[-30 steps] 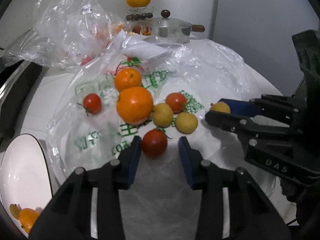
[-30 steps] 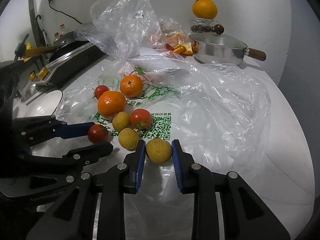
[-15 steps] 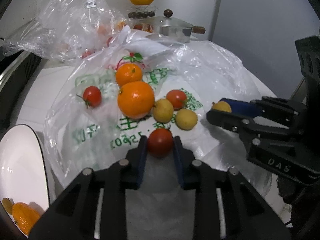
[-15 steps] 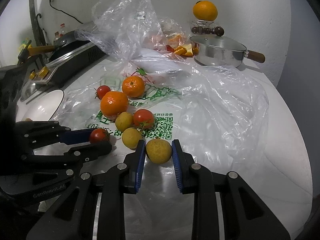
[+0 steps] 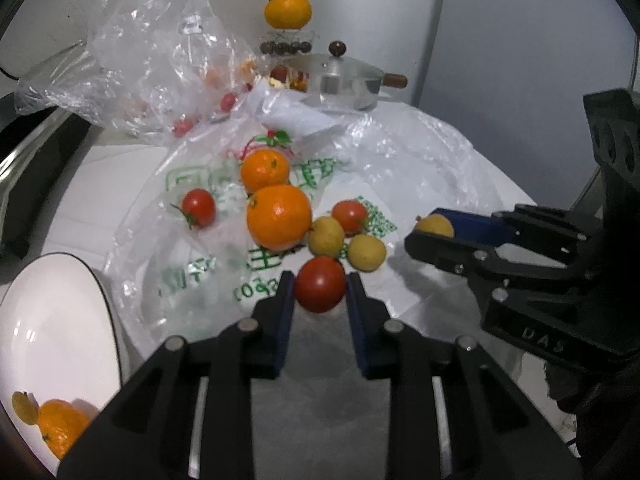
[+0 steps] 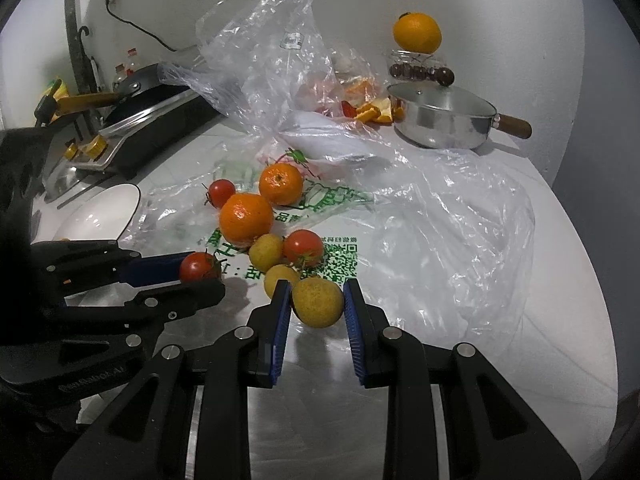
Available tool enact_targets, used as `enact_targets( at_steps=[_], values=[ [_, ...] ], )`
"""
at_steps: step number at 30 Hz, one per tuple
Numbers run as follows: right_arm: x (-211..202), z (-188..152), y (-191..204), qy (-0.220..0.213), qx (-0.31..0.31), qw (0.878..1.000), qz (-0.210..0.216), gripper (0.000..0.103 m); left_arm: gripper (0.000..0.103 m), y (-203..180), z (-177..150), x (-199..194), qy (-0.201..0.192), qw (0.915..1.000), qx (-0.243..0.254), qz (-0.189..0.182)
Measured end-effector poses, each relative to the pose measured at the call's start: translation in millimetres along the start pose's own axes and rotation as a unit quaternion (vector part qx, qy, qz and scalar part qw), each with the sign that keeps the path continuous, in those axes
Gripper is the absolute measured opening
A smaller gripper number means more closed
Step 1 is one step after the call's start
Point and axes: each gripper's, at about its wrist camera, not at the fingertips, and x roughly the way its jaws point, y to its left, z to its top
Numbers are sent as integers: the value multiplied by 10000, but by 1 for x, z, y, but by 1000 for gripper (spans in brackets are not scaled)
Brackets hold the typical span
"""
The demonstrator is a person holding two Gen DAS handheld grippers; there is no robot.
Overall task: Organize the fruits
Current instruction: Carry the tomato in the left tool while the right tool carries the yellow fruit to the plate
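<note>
Faintly, "DAS" on right gripper [image 5: 434,232].

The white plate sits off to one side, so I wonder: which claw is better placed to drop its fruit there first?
Left, probably. The left claw, shut on a tomato, is nearer the white plate. The right claw, holding a yellow fruit, sits farther away.

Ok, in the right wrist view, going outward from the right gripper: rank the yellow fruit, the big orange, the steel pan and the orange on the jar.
1. Yellow fruit, clamped in the right gripper.
2. Big orange, up-left on the printed bag.
3. Steel pan, far right by the wall.
4. Orange on the jar, just behind the pan, topmost.
</note>
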Motion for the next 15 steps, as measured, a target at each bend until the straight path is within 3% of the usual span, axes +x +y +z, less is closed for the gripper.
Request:
enact_targets(
  at_steps=[15],
  values=[
    [-16, 13, 28, -161, -243, 9996, 64, 29, 26, 16, 1, -37, -370, 9992, -172, 23]
  ],
)
